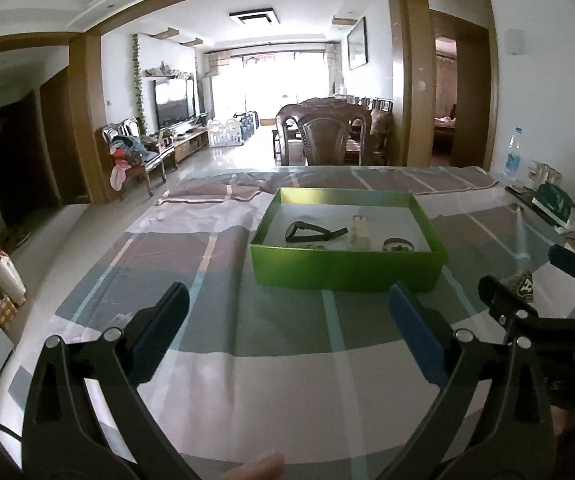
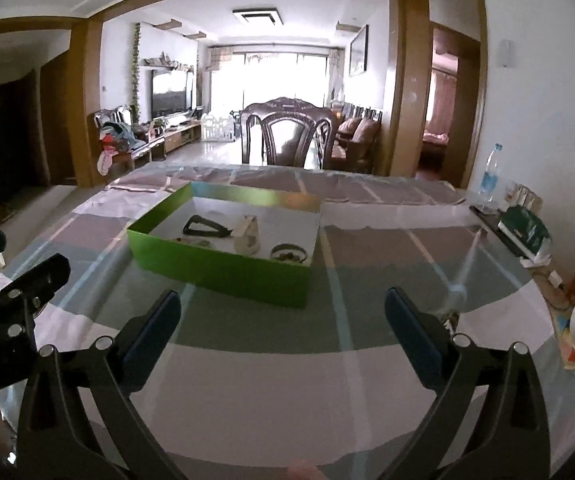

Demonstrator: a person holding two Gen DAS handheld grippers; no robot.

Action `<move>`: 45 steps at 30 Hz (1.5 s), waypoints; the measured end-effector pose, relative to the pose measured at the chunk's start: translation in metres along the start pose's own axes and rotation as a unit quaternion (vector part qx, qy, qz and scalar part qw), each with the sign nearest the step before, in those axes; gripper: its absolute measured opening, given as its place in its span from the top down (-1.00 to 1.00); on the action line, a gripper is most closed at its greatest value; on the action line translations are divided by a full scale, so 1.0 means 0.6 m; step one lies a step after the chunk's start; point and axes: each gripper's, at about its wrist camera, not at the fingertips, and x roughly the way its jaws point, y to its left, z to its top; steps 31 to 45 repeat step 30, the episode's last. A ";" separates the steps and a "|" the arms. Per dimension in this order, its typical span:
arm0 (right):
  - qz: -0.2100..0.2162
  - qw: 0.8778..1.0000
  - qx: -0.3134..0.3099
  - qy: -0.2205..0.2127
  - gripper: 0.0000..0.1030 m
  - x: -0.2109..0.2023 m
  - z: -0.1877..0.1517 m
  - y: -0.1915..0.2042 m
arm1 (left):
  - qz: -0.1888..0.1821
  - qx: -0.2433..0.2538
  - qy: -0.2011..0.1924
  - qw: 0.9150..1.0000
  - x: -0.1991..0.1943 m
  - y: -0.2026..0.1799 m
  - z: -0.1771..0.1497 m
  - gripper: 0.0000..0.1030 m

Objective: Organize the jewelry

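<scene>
Both the left gripper and the right gripper hang with jaws spread wide and empty at the bottom of their frames. Mid-frame, the green box on the checked tablecloth holds a dark strap, a pale pouch and a bangle. One small ornament, low right, seems left to box. No writing is legible.
</scene>
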 end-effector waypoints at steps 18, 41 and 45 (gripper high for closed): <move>0.003 1.000 0.008 0.005 -0.93 -0.002 -0.001 0.001 | -0.001 -0.002 0.010 1.000 0.006 0.002 -0.006 -0.92; 0.004 1.000 0.008 0.005 -0.93 -0.001 -0.002 -0.001 | -0.012 0.001 0.019 1.000 0.009 -0.002 -0.009 -0.92; 0.004 1.000 0.008 0.005 -0.93 -0.001 -0.002 -0.001 | -0.012 0.001 0.019 1.000 0.009 -0.002 -0.009 -0.92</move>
